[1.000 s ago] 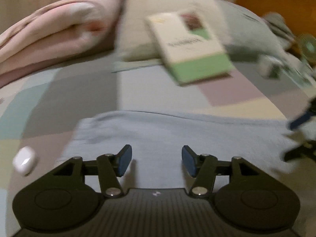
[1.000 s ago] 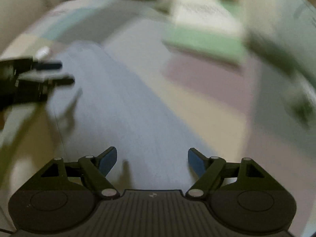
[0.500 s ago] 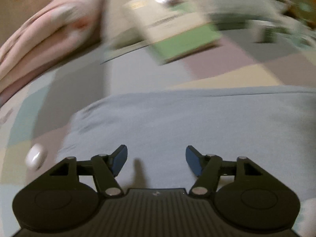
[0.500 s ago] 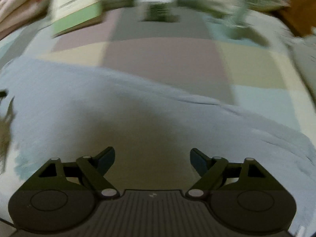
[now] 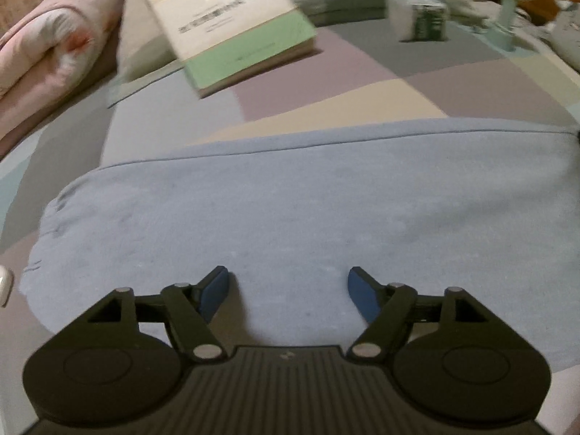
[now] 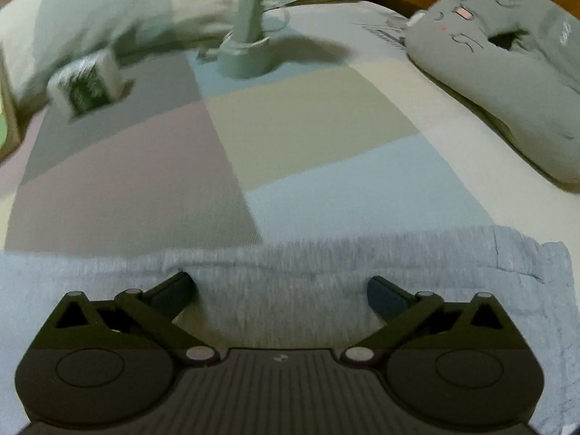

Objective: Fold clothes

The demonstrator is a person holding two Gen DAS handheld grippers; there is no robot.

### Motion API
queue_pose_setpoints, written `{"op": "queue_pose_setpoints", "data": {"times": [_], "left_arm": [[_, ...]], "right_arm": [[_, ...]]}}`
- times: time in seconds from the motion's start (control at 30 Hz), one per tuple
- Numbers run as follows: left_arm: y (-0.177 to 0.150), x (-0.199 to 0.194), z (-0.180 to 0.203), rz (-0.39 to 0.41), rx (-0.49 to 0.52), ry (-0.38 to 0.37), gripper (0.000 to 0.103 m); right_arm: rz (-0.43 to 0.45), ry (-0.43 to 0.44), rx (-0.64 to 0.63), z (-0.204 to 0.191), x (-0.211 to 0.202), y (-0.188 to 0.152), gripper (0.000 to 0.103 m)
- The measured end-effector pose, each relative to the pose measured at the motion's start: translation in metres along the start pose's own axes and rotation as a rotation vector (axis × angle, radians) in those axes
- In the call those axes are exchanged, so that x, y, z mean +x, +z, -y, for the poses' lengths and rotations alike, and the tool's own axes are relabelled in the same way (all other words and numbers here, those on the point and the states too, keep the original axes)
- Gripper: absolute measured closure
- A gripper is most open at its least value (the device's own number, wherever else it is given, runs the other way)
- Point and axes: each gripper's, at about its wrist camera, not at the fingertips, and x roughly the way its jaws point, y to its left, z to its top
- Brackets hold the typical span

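Garment: we see a light blue garment lying flat on the patchwork sheet; in the left wrist view it fills the near half of the picture.
Long axis: we read it as running side to side across both views, its far edge a near-level line from left to right.
Ends: in the left wrist view its left end is rounded and puckered; in the right wrist view its right end stops in a squarish corner with a seam line.
Left gripper: we look down at a slant over the cloth; the jaws are opening, spread apart, blue pads clear of the fabric, with only flat cloth showing in the gap.
Right gripper: we point it steeply down at the garment's far edge; the jaws are opening, very wide, nothing pinched, and whether the tips touch the cloth we cannot tell.
Book: it lies beyond the garment, well apart, tilted, with a green band along its near side.
Blanket: pink, rolled, at far left.
Fan: it stands on the sheet, well beyond the garment.
Box: small, green and white, left of the fan.
Plush: grey, at upper right.
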Motion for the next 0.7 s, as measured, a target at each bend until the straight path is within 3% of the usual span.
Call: {"op": "queue_pose_setpoints", "data": {"times": [0.13,0.23,0.3,0.43,0.6,0.7], "left_arm": [[0.009,-0.002,-0.003,-0.009,0.016,0.006,0.032],[0.015,-0.007,0.004,0.02,0.075,-0.006,0.03],[0.011,0.0,0.005,-0.002,0.097,0.011,0.03],[0.0,0.004,-0.008,-0.012,0.071,0.016,0.02],[0.014,-0.008,-0.008,-0.027,0.102,0.066,0.027],[0.031,-0.018,0.008,0.02,0.097,-0.005,0.026]], "right_arm": [[-0.045,0.026,-0.01,0.009,-0.014,0.008,0.0],[-0.02,-0.002,-0.023,0.019,-0.035,0.001,0.0],[-0.041,-0.026,-0.023,0.028,-0.031,-0.005,0.0],[-0.088,-0.02,-0.02,0.058,-0.02,-0.026,0.0],[-0.108,-0.074,0.03,0.069,-0.038,-0.022,0.0],[-0.092,0.001,-0.04,0.048,-0.05,-0.024,0.0]]}}
